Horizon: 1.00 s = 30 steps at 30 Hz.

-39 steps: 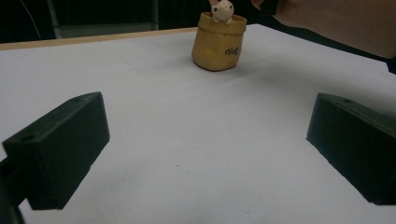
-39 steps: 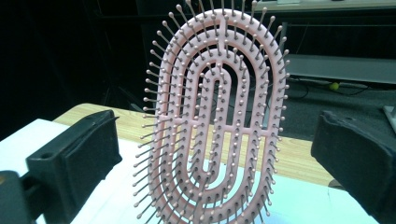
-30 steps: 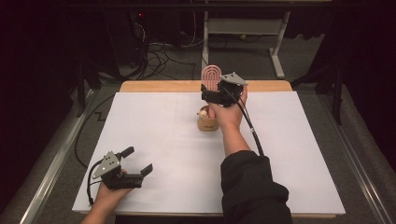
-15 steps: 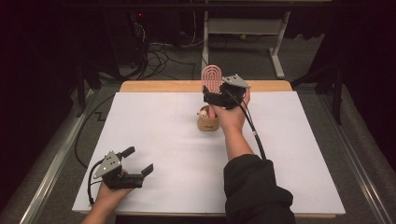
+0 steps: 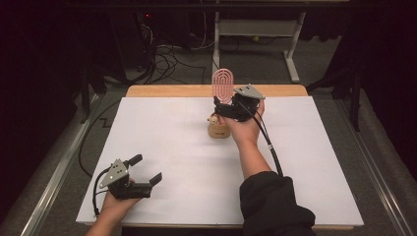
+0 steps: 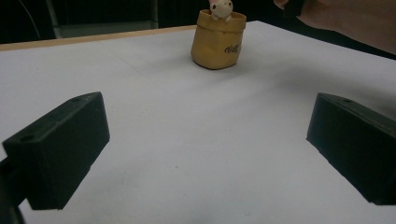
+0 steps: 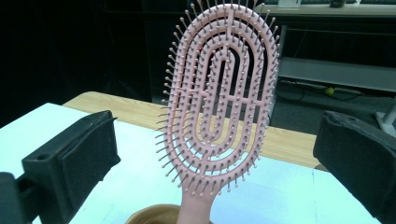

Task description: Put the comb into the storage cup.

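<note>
1. The pink hairbrush (image 7: 219, 98) is standing upright with its handle down in a small tan pot (image 5: 218, 130), near the far middle of the white-covered bench (image 5: 162, 142); placing it there looks done.
2. The brush head is showing an oval, open frame of nested loops studded with short bristles, facing the right gripper's camera.
3. The right gripper (image 5: 227, 104) is sitting just behind the brush with its fingers (image 7: 70, 163) spread wide on either side of the head, gripping nothing; I judge that what is left is drawing this gripper clear.
4. The pot is soft-looking, with a rolled rim and a small pale figure (image 6: 220, 8) peeking out.
5. The left gripper (image 5: 140, 173) is resting near the bench's front left corner, well apart, fingers wide and empty.
</note>
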### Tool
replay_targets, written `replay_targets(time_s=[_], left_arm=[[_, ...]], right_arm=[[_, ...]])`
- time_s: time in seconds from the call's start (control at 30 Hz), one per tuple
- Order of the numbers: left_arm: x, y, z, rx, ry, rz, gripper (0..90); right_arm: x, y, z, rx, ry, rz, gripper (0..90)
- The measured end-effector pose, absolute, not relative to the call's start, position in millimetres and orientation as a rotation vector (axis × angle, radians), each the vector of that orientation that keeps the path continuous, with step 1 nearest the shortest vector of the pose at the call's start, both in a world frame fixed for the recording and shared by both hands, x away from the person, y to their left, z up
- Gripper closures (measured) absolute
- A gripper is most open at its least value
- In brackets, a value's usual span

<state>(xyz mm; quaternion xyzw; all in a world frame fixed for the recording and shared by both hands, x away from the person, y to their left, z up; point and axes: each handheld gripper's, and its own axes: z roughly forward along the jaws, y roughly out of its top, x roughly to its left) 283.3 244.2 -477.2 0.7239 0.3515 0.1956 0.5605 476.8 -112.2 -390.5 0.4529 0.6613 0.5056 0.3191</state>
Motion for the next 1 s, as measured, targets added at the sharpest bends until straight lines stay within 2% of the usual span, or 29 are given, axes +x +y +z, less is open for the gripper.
replay_targets(time_s=[1.0], left_arm=[[286.1, 241.3, -477.3, 1.713, 0.832, 0.459, 0.0]], right_arm=[[423.2, -128.6, -403.1, 1.13, 1.799, 1.358, 0.4]])
